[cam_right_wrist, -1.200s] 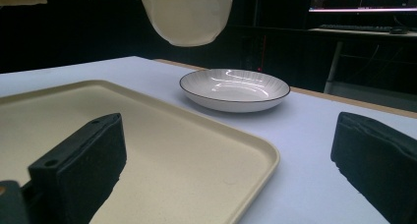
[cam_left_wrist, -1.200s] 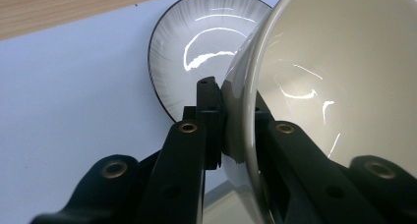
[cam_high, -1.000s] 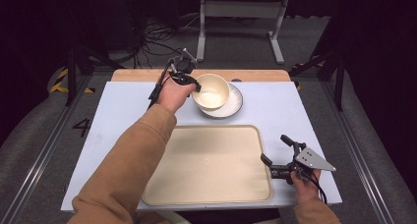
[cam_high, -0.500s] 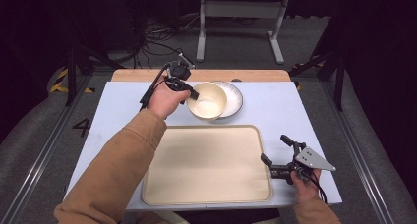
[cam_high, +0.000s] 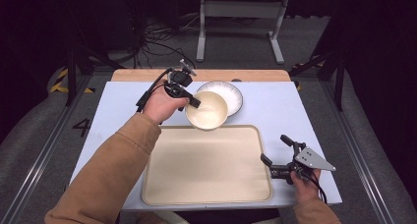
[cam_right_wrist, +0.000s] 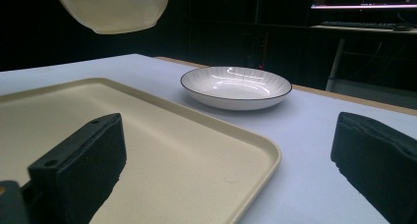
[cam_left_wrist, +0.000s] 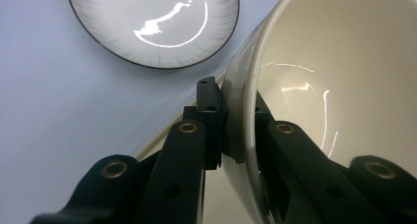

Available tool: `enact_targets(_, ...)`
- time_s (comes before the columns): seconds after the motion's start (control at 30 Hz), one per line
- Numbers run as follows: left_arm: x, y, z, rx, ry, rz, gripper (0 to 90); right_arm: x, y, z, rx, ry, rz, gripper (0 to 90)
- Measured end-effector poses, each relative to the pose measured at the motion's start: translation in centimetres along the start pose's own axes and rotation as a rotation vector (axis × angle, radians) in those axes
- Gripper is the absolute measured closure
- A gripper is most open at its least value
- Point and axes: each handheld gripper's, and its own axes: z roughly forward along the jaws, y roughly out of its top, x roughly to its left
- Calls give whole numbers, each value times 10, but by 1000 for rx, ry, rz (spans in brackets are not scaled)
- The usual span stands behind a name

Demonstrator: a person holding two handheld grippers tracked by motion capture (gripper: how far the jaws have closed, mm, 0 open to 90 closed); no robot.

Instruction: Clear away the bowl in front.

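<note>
My left tongs (cam_high: 193, 102) are clamped on the rim of the cream bowl (cam_high: 207, 110), one jaw inside the wall and one outside, as the left gripper view shows with the bowl (cam_left_wrist: 314, 86) tipped on its side. The bowl hangs in the air at the centre of the high view, over the far edge of the tray (cam_high: 206, 184) and partly in front of the plate (cam_high: 231, 92). My right tongs (cam_high: 280, 157) rest at the lower right of the high view, jaws spread wide with nothing between them.

The bowl looks like glazed ceramic: smooth, glossy, thin-walled and round, with bright streaks of reflection inside. I judge it stiff, fairly heavy for a one-sided rim pinch, slick under the pads and apt to chip or swing if jolted. The rim is the sensible hold, gripped deep and kept steady.

The plate (cam_right_wrist: 236, 88) is shallow, white with a dark rim line and fine ribbing. The tray is matte beige, probably plastic, with a raised rounded lip. The bench (cam_high: 113, 106) is a pale blue, flat surface.
</note>
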Motion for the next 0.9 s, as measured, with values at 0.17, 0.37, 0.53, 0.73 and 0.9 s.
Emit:
enact_targets(0.17,-3,-6,1,19,-16,23,836,0,0,0,0,0,0,6)
enact_targets(0.37,-2,-12,5,36,-46,20,837,0,0,0,2,-2,-4,6)
enact_targets(0.53,-3,-18,18,69,-42,29,837,0,0,0,2,-3,-4,6)
enact_targets(0.73,-3,-25,32,106,-52,38,836,0,0,0,2,-3,-3,6)
enact_targets(0.9,-4,-29,40,128,-54,43,836,0,0,0,2,-3,-3,6)
